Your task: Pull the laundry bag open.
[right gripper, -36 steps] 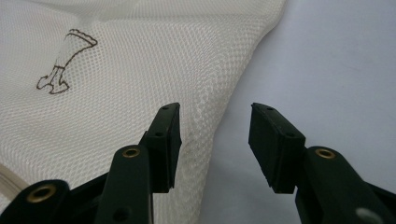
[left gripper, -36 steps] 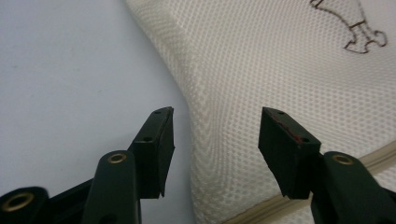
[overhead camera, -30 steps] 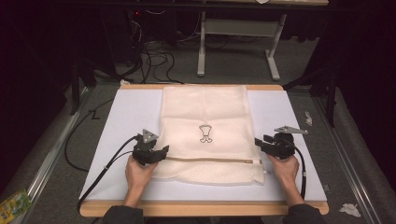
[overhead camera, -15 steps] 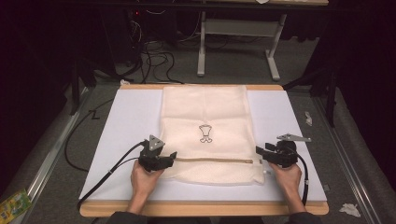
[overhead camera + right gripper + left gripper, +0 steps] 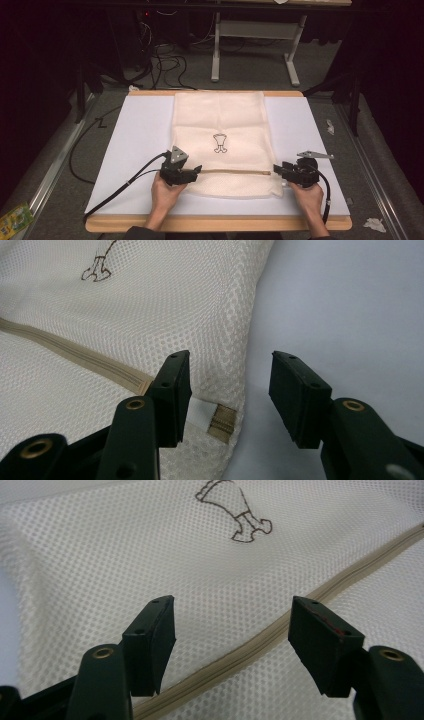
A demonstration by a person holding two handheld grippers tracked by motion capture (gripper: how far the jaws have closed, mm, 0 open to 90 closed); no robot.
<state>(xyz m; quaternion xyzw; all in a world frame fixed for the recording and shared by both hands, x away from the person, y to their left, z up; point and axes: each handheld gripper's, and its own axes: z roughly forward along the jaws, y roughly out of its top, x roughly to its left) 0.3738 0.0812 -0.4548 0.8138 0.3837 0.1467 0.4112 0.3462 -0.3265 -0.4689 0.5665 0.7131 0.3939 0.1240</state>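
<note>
My hands come in from the near edge of the table (image 5: 120, 150), each holding a pair of tongs. My left gripper (image 5: 196, 171) sits at the left side of the mesh laundry bag (image 5: 220, 120), right at the beige zipper (image 5: 235, 172). In the left gripper view its jaws stand wide apart, released, with the zipper (image 5: 310, 605) running between them and nothing pinched. My right gripper (image 5: 276, 170) sits at the bag's right edge, at the other end of the zipper. In the right gripper view those jaws are also spread and empty: one hangs over the mesh (image 5: 165, 300) just beside the zipper's end tab (image 5: 222, 421), the other over the bare white tabletop (image 5: 350, 305).

The bag lies flat in the middle of the white table, long side running away from me, zipper across its near part. A small brown drawn emblem (image 5: 220, 142) sits farther up, about mid-bag. Past the table's far edge, a dark floor carries tangled cables (image 5: 160, 57) and a grey stand's legs (image 5: 255, 50).
</note>
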